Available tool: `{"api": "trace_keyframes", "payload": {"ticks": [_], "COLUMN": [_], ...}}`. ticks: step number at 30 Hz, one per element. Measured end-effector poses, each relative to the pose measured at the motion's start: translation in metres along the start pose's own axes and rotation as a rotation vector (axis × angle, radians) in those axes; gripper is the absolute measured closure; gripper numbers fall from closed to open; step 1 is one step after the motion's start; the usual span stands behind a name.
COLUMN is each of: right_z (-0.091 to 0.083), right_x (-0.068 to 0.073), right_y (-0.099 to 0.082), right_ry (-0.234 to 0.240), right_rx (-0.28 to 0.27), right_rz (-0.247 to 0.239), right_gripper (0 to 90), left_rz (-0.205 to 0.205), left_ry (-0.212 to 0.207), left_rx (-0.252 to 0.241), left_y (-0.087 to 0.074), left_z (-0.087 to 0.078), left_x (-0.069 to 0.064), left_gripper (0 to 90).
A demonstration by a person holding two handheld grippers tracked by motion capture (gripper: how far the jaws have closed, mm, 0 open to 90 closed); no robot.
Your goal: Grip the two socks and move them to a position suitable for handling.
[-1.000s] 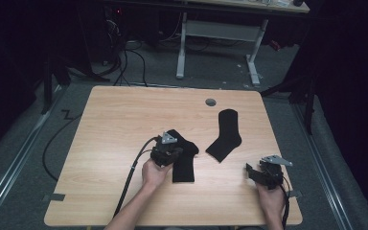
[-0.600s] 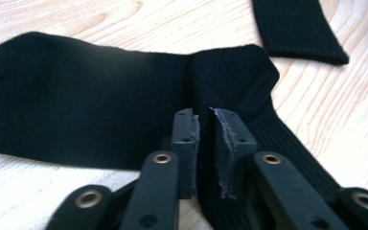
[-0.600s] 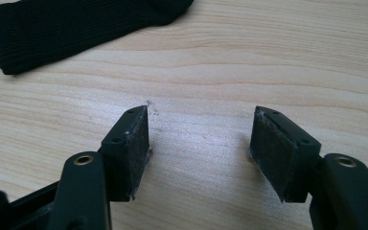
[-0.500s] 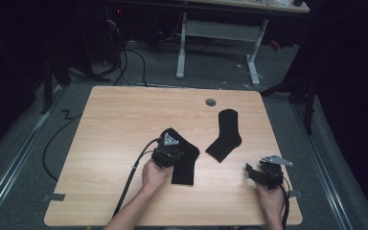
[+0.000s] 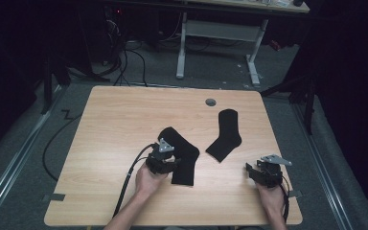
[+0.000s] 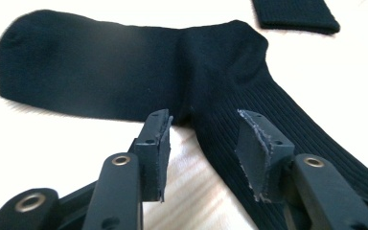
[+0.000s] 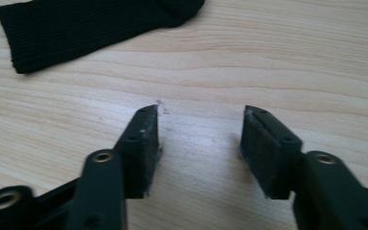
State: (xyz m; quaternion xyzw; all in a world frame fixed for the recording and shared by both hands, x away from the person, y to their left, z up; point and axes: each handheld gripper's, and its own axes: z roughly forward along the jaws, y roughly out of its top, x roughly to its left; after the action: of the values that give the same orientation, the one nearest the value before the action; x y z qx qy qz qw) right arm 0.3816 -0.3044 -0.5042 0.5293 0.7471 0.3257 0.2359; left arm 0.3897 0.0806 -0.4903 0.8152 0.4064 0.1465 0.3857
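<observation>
Lying on pale wooden table [image 5: 115,124], near sock [image 5: 179,153]; left gripper [image 6: 203,139] standing over it, jaws just opening, pads clear. At three o'clock, right gripper [image 7: 199,139] just narrowing, gripping nothing.

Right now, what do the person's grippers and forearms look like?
Both grippers are black. The left gripper carries a grey three-cornered plate on top and trails a black cable off the table's near edge. The right gripper has the same grey plate and a black cable. Each has two black jaws with brass-ringed pivot holes and flat dark pads with frayed edges. Both forearms are bare, with no sleeves in view.
</observation>
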Motion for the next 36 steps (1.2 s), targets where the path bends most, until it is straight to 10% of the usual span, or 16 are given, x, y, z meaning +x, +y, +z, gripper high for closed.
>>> {"api": "trace_keyframes", "payload": {"ticks": [5, 22, 36], "right_z": [-0.003, 0.015, 0.033], "right_x": [0.018, 0.126, 0.170], "right_y": [0.008, 0.037, 0.033], "right_ry": [0.024, 0.364, 0.372], "right_rx": [-0.022, -0.050, 0.009], "right_rz": [-0.059, -0.258, -0.376], "right_gripper": [59.3, 53.1, 50.7], "left_rz": [0.006, 0.036, 0.019], "left_ry": [0.002, 0.025, 0.026], "left_rx": [0.008, 0.041, 0.005], "left_y": [-0.005, -0.015, 0.002], "left_z": [-0.004, 0.000, -0.001], "left_x": [-0.003, -0.014, -0.007], "left_gripper": [51.9, 47.8, 50.1]}}
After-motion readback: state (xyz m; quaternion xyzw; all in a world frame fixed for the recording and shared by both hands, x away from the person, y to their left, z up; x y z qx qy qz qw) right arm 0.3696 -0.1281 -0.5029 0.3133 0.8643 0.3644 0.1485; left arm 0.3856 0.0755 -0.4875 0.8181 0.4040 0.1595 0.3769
